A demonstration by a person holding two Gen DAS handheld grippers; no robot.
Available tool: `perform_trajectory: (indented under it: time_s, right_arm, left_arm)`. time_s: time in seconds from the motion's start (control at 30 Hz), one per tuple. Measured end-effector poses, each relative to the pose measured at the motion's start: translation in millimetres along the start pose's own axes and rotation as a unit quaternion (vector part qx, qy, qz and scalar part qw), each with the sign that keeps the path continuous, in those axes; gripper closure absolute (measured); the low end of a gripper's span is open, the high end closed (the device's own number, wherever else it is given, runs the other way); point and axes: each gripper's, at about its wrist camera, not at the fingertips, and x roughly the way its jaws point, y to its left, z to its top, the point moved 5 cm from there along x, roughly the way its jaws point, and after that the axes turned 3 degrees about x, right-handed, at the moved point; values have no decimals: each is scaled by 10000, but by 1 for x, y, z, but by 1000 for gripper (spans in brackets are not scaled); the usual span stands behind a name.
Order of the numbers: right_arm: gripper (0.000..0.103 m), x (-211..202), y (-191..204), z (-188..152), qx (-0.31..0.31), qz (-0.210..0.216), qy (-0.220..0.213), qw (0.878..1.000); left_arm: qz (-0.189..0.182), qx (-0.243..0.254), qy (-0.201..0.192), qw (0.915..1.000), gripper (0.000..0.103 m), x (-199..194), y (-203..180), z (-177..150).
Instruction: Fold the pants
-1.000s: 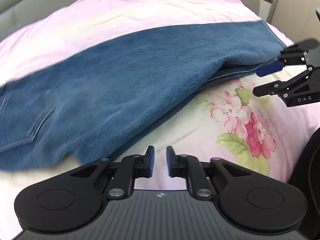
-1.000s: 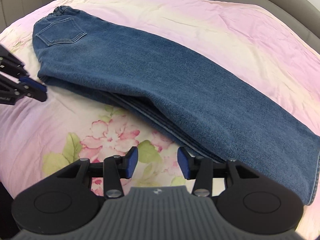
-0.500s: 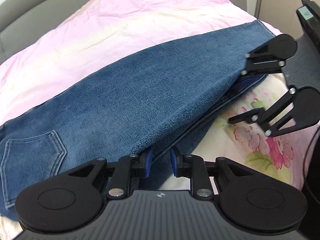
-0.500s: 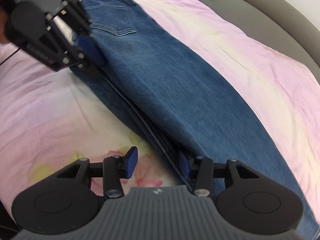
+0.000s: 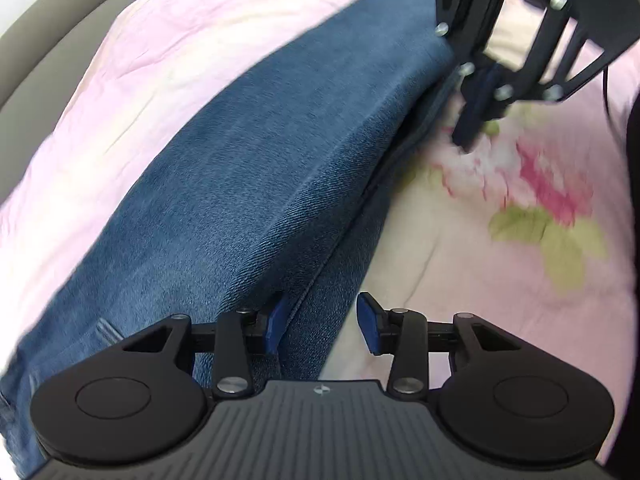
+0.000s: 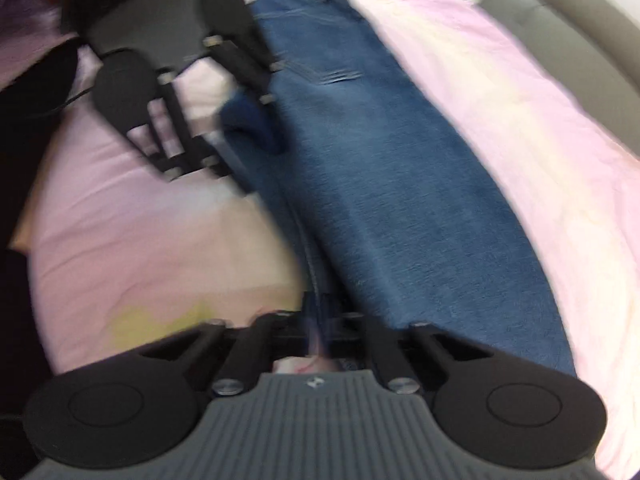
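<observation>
Blue denim pants [image 5: 240, 184], folded lengthwise leg on leg, lie across a pink bed. My left gripper [image 5: 322, 326] is open with the near edge of the pants between its blue pads, near the seat end. My right gripper [image 6: 316, 332] is shut on the stacked leg edges of the pants [image 6: 400, 184] nearer the hem end; this view is blurred. The right gripper also shows at the top right of the left wrist view [image 5: 480, 112]. The left gripper also shows at the upper left of the right wrist view [image 6: 224, 140].
The pink sheet [image 5: 520, 280] has a red flower print [image 5: 536, 184] beside the pants. A grey padded headboard [image 6: 580, 12] curves behind the bed. Dark clothing [image 6: 24, 160] fills the left edge of the right wrist view.
Both grippers have moved in onto the near edge of the pants. The left gripper has opened wider around the edge. The right gripper has closed on the stacked leg edges.
</observation>
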Motion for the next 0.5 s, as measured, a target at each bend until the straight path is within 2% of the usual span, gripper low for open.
perform_trajectory:
  time_s: [0.07,0.1,0.13,0.17,0.2,0.23,0.37,0.43,0.5]
  right_arm:
    - [103,8,8,-7,-385,-401,303,9980]
    - [103,10,6,-9,-339,-475,343,9977]
    - [103,10,2,-11,-170,-555,305,9979]
    - [103,9,-2,-11,-3,-662,229,9975]
    - [103,7,-7,-12,152,-754,157,9969]
    - [103,5,-11,-11,296,-807,122,9962]
    - [99,-5,-14,-16,262,-966,222,9947]
    - [84,-11,-13,-23,145,-1068,350,9936]
    - [80,-17,-18,-31,161,-1171,428,9921]
  left_arm:
    - [142,170,81,9997,55,6,-5,2]
    - [213,193,135,9995,57,9,-7,3]
    - [275,178,170,9993,66,10,-9,3]
    - [322,186,188,9991,70,11,-11,3]
    - [446,230,225,9985,81,12,-13,2]
    - [483,243,274,9982,101,12,-14,2]
    - [382,268,270,9985,101,1,-19,-2]
    - [185,131,309,9993,101,-4,-14,-6]
    - [11,-97,364,9993,101,-7,-8,-7]
